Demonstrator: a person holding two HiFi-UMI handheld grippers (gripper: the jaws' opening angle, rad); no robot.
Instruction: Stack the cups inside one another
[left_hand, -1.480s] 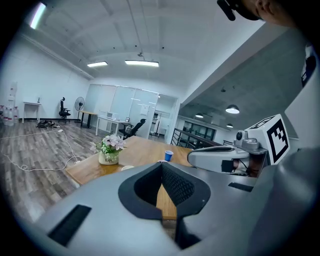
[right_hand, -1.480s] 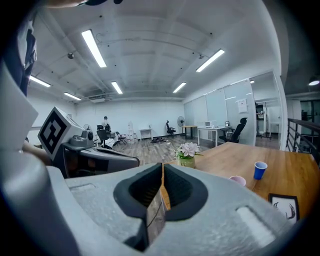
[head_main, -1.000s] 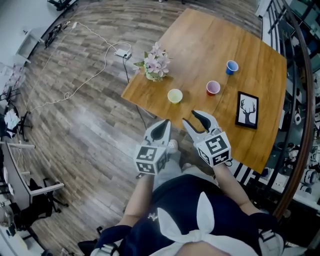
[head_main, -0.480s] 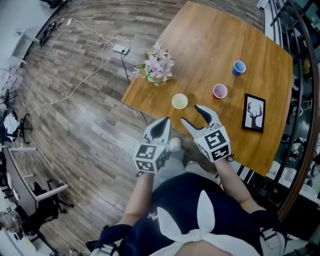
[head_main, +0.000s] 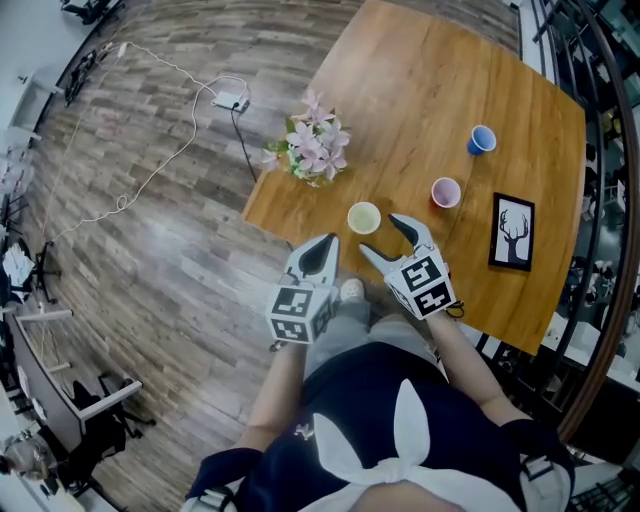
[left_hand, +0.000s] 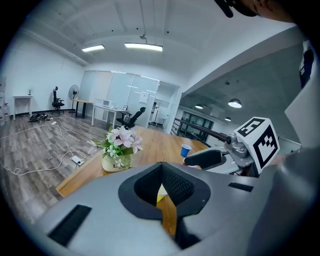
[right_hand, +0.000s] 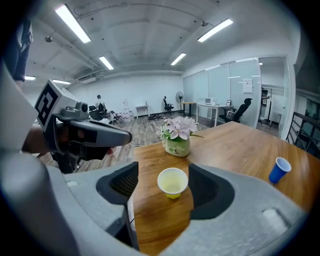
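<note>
The yellow cup (head_main: 364, 216) is sitting upright on the table (head_main: 420, 90), just beside the flower pot (head_main: 312, 150) on the side facing the person, and it is now lying closer to the right gripper (head_main: 385, 236) than it was a second ago; that gripper's jaws have just been opening and are standing spread wide, framing the cup without touching it; this is looking like the approach to a first pickup, with no stacking done so far. The left gripper (head_main: 322, 248) is hanging short of the table edge, its jaws pressed together on nothing. The yellow cup is showing an empty inside; the pink cup (head_main: 446, 191), farther from the flower pot, and the blue cup (head_main: 482, 139), well apart from it, are also appearing empty; the flower pot is holding pale pink blooms.
</note>
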